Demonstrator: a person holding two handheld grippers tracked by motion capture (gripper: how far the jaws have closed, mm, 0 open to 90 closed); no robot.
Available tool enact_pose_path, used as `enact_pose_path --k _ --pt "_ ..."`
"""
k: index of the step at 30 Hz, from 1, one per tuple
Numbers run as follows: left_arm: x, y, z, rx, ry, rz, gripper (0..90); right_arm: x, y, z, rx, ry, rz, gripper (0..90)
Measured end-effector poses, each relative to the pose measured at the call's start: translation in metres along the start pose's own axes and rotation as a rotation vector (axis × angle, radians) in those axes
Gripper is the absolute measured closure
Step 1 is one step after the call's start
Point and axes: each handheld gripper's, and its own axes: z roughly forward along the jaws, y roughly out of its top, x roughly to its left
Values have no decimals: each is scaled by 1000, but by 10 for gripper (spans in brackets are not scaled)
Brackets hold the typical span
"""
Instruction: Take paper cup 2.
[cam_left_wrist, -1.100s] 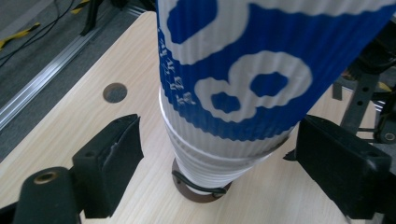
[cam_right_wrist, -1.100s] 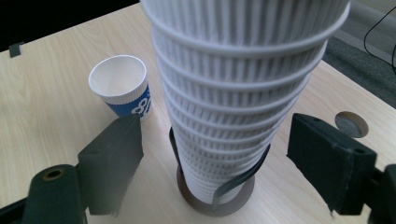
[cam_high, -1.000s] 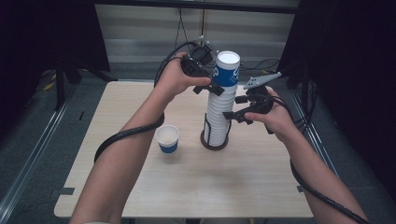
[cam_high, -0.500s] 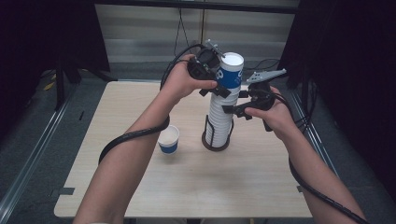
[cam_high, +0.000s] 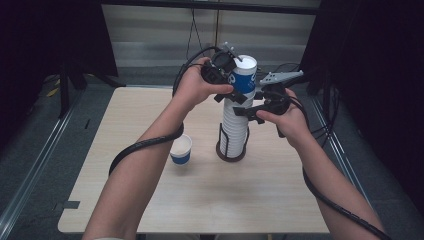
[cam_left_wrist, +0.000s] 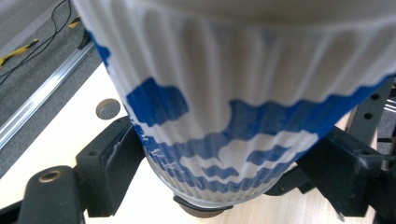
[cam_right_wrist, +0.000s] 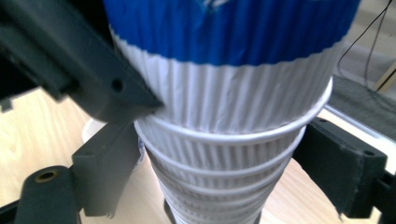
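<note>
A tall stack of ribbed white paper cups (cam_high: 234, 130) stands in a black holder (cam_high: 231, 152) at mid-table. Its top cup (cam_high: 245, 72), white with a blue band, sits raised a little out of the stack. My left gripper (cam_high: 239, 85) comes in from the left and is shut on that top cup (cam_left_wrist: 224, 93), one jaw pressed to each side. My right gripper (cam_high: 248, 106) is just below, shut on the stack (cam_right_wrist: 219, 186) under the top cup's (cam_right_wrist: 224, 28) base. In the right gripper view a jaw of the left gripper crosses the upper left corner.
A single blue-and-white cup (cam_high: 180, 149) stands upright on the wooden table (cam_high: 150, 200), left of the holder. Cables trail from both grippers along the forearms. Dark curtains and a metal floor rail (cam_high: 30, 175) surround the table.
The left gripper and the top cup have risen slightly and shifted right. The right gripper stays on the stack at nearly the same place.
</note>
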Motion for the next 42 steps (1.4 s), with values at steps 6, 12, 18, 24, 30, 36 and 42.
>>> enact_pose_path --k 6,12,18,24,30,36,42 --pt "-2 1 -7 -2 1 -15 208 1 0 -1 9 -2 -14 168" --pt "-2 1 -7 -12 -1 -28 210 1 -1 -1 6 -1 -16 169" --pt "-2 1 -9 -17 1 -40 212 2 1 0 14 -5 -25 173" --pt "0 2 -13 -35 -3 -50 222 3 0 0 7 -9 -25 173" --pt "-2 3 -14 -29 -1 -56 224 3 0 0 10 -13 -23 173" --pt "-1 5 -17 -27 -1 -56 230 3 -1 -1 7 -14 -27 173" --pt "-1 5 -20 -38 0 -69 233 3 -1 0 1 -13 -28 173"
